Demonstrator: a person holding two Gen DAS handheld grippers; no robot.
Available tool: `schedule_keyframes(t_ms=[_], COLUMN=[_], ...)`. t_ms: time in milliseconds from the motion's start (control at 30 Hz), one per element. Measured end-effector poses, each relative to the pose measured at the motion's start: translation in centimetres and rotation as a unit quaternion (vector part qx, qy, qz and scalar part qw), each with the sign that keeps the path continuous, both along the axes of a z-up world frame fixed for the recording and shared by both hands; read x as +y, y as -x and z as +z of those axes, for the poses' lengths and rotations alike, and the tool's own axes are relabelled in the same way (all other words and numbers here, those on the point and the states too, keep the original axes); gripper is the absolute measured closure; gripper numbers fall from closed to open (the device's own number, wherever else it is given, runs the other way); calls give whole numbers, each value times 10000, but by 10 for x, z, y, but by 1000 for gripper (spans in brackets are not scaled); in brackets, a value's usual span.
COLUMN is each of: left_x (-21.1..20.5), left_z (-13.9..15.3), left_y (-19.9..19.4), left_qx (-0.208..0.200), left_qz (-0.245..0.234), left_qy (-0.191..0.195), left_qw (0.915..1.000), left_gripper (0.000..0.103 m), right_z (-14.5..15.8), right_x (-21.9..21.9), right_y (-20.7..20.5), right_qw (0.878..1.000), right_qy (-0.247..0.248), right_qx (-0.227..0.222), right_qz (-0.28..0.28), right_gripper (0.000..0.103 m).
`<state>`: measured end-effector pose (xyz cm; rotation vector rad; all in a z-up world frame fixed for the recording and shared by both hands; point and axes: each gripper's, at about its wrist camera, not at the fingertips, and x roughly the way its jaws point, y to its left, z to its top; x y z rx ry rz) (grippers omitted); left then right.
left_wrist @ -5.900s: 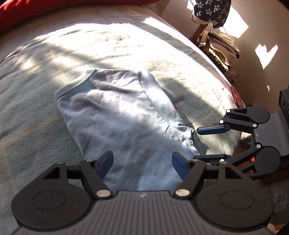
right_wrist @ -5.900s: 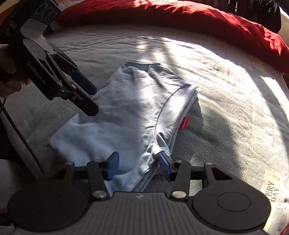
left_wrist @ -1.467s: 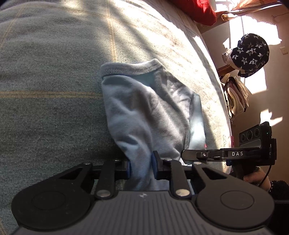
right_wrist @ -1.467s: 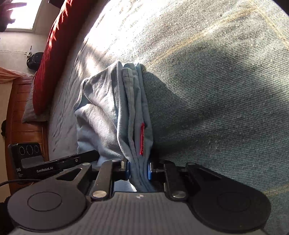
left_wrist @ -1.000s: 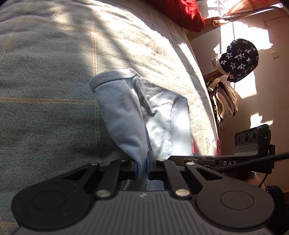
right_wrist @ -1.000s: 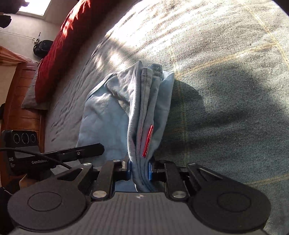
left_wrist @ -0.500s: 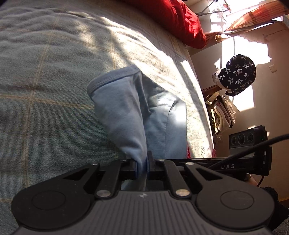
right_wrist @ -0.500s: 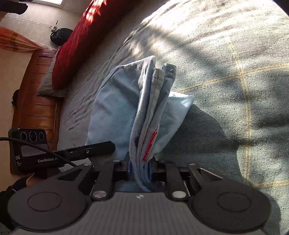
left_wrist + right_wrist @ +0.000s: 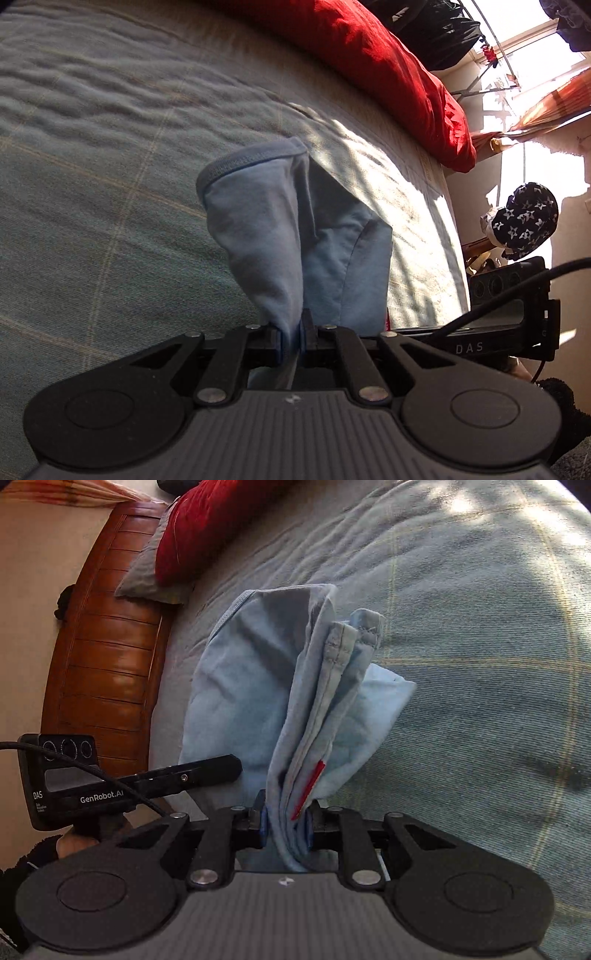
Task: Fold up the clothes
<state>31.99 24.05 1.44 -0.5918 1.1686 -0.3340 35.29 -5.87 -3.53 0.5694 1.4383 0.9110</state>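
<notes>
A light blue folded garment (image 9: 258,229) hangs lifted above the bed, its ribbed neckline at the far end. My left gripper (image 9: 291,332) is shut on one near corner of it. In the right wrist view the same garment (image 9: 240,686) shows its stacked hems and a red tag (image 9: 306,790), and my right gripper (image 9: 286,819) is shut on that thick bundle of layers. The left gripper's fingers (image 9: 199,768) reach in from the left there. The right gripper's body (image 9: 509,325) is seen at the right edge of the left wrist view.
A grey-green checked bedcover (image 9: 92,184) spreads under the garment. A red pillow (image 9: 369,66) lies along the bed's head, by a wooden headboard (image 9: 103,664). A star-patterned cloth (image 9: 528,218) and clutter stand beside the bed, near a bright window.
Both grippers have carried the garment up off the bedcover and toward the head of the bed. It now dangles from them, and the headboard has come into view.
</notes>
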Motion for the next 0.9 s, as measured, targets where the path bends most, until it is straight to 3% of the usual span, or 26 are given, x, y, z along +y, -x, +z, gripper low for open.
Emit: schedule_keyframes(t_ms=[333,533,900], left_x=[138,210,293], left_z=[22,31,33], left_y=[19,22,17], left_qx=[40,51,-8], left_qz=[778,923,1118], left_qy=[-391,-746,-1296], left_qw=[9962,9929,9852], left_gripper=[97,97,97], right_z=[2,-1,-7], right_x=[159,240,326], right_y=[5,15,28], right_qw=[9958,9922,9901], right_qy=[-336,-521,-745], right_qx=[249,426,472], right_qz=[820,1046,1092], right_gripper=[80,78,76])
